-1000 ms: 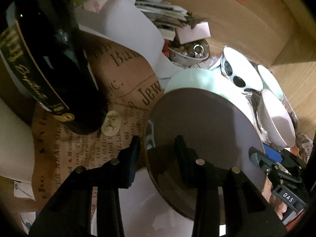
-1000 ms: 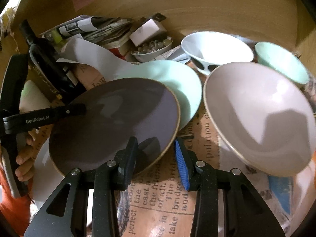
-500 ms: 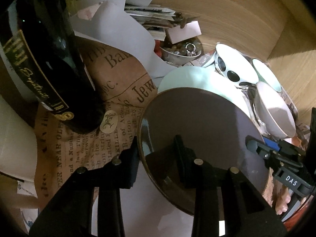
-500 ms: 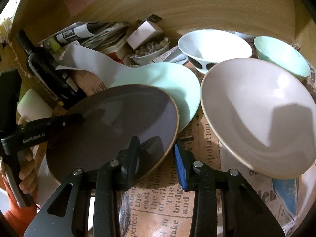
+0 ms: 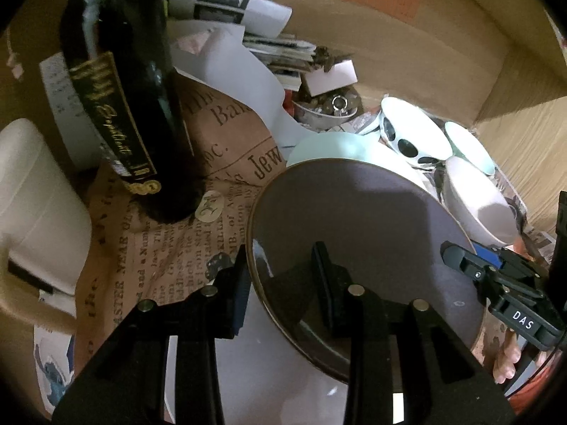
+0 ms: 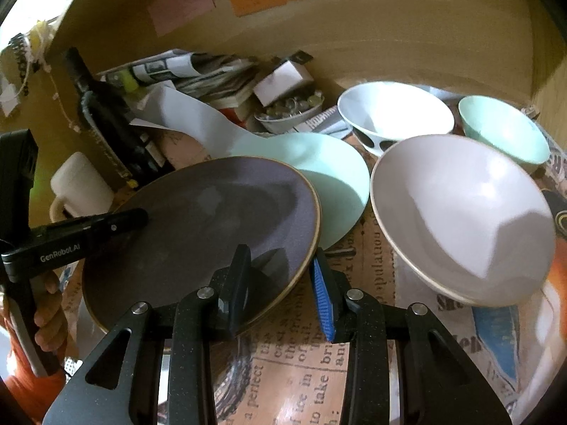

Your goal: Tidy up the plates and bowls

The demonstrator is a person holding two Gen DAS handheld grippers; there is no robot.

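Observation:
A dark grey plate with a thin gold rim hangs tilted above the newspaper-covered surface, held from two sides. My left gripper is shut on its left rim, one finger over the plate and one under. My right gripper is shut on the opposite rim, and it shows in the left wrist view as the right gripper. A mint plate lies just behind the dark plate. To the right stand a pale bowl, a white spotted bowl and a mint bowl.
A dark wine bottle and a white mug stand on the left. Folded newspapers, a curled white sheet and a small dish of beads crowd the back. A wooden wall closes off the back and right.
My left gripper has risen and drawn back with its side of the dark plate, so more of the bottle shows. The right gripper has hardly moved.

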